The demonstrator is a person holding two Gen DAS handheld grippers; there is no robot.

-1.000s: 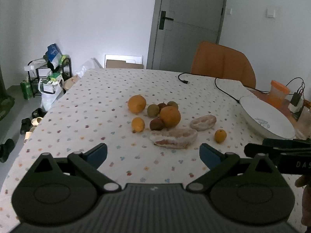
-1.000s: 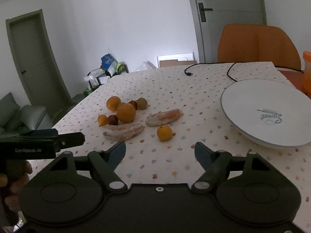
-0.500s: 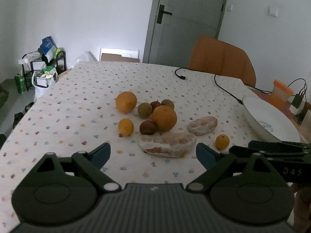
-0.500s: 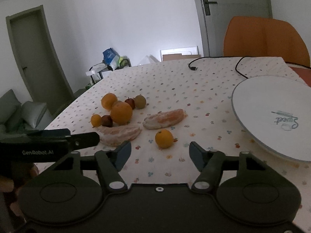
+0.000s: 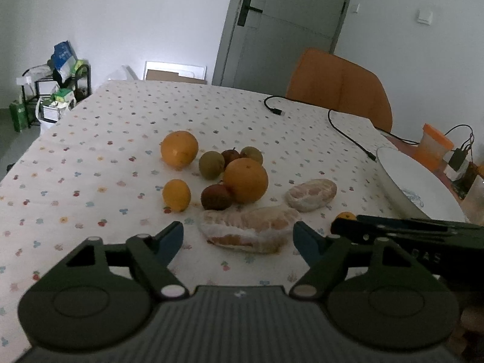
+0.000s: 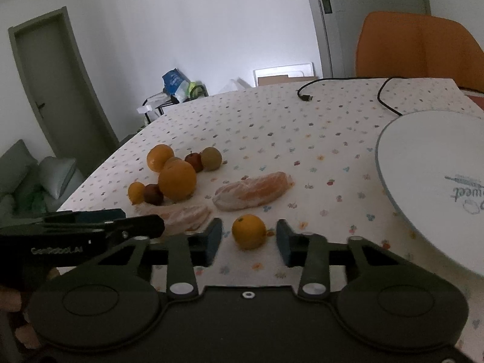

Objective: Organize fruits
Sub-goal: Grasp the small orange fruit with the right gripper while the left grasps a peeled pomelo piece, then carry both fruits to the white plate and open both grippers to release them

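Note:
Fruit lies on the dotted tablecloth: two big oranges (image 5: 245, 180) (image 5: 179, 149), a small orange (image 5: 176, 195), two green-brown fruits (image 5: 211, 164), two dark red ones (image 5: 216, 196) and two peeled citrus segments (image 5: 248, 231) (image 5: 311, 195). My left gripper (image 5: 239, 239) is open, its fingertips on either side of the nearer segment without touching it. My right gripper (image 6: 248, 236) is open but narrow around another small orange (image 6: 249, 231), with a gap on each side. That orange (image 5: 345, 215) is half hidden behind the right gripper (image 5: 408, 230) in the left wrist view.
A white plate (image 6: 429, 166) sits at the right edge of the table. A black cable (image 5: 348, 130) crosses the far side, near an orange chair (image 5: 338, 90). An orange-lidded cup (image 5: 434, 148) stands beyond the plate. The left gripper's body (image 6: 81, 224) reaches in beside the right one.
Both grippers came forward and lower toward the fruit. The right gripper's fingers narrowed around the small orange. The nearer peeled segment now lies between the left fingertips.

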